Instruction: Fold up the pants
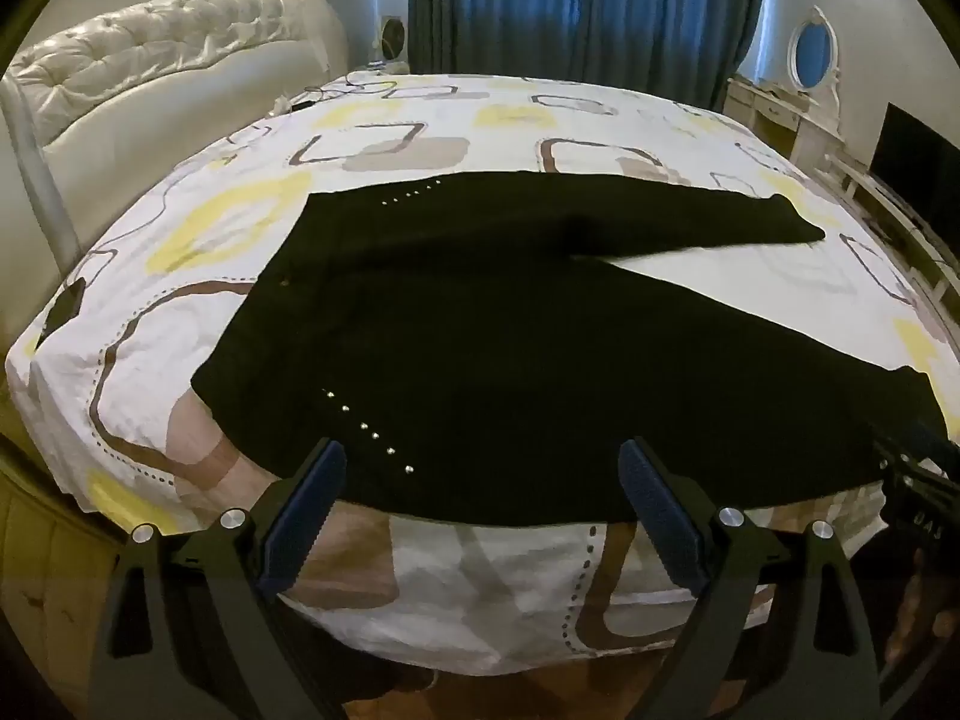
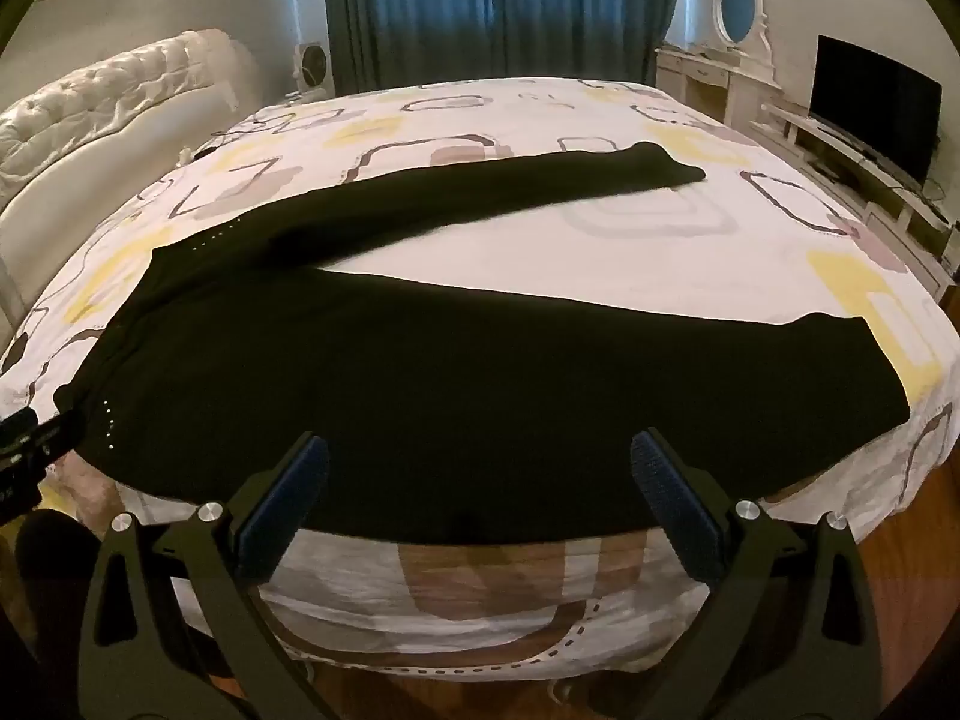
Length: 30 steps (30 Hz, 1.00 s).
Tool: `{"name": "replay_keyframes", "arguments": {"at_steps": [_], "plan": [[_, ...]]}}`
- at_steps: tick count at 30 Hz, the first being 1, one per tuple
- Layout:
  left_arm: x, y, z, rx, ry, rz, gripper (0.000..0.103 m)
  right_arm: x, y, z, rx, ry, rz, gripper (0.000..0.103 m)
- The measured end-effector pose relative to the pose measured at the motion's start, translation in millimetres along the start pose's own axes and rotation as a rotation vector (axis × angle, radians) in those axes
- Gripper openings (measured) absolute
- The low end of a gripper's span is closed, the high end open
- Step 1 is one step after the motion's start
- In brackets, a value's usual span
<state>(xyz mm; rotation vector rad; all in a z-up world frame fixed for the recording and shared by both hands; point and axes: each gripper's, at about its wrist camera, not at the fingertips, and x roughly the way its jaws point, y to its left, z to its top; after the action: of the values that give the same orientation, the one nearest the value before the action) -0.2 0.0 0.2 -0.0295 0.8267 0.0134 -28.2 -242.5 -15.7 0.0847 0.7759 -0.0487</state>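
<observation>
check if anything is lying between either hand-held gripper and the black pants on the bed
Nothing visible is in the way. The black pants lie spread flat on the patterned bedsheet. The left hand-held gripper and the right hand-held gripper both hover open over the near edge.

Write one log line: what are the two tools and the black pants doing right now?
left tool: open, empty | right tool: open, empty | black pants: flat on bed, legs spread in a V, unfolded
</observation>
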Motion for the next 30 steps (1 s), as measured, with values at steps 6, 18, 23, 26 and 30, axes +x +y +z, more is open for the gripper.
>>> {"name": "replay_keyframes", "arguments": {"at_steps": [6, 18, 23, 26, 30], "plan": [[3.2, -7.7, -1.7, 0.009, 0.018, 0.02, 0.091, 0.8, -0.2, -0.2, 0.0, 0.002, -0.002, 0.101], [7.5, 0.3, -5.9, -0.02, 0.032, 0.003, 0.091, 2.0, -5.5, -0.9, 0.007, 0.004, -0.001, 0.101], [8.5, 0.0, -6.6, -0.024, 0.038, 0.003, 0.091, 2.3, -4.5, -1.1, 0.009, 0.004, 0.0, 0.101], [7.5, 0.4, -6.9, -0.025, 0.038, 0.003, 0.092, 4.5, -5.8, 1.8, 0.009, 0.006, 0.0, 0.101], [8.1, -0.1, -8.6, -0.025, 0.042, 0.005, 0.092, 4.7, -5.1, -1.6, 0.011, 0.007, 0.0, 0.101]]}}
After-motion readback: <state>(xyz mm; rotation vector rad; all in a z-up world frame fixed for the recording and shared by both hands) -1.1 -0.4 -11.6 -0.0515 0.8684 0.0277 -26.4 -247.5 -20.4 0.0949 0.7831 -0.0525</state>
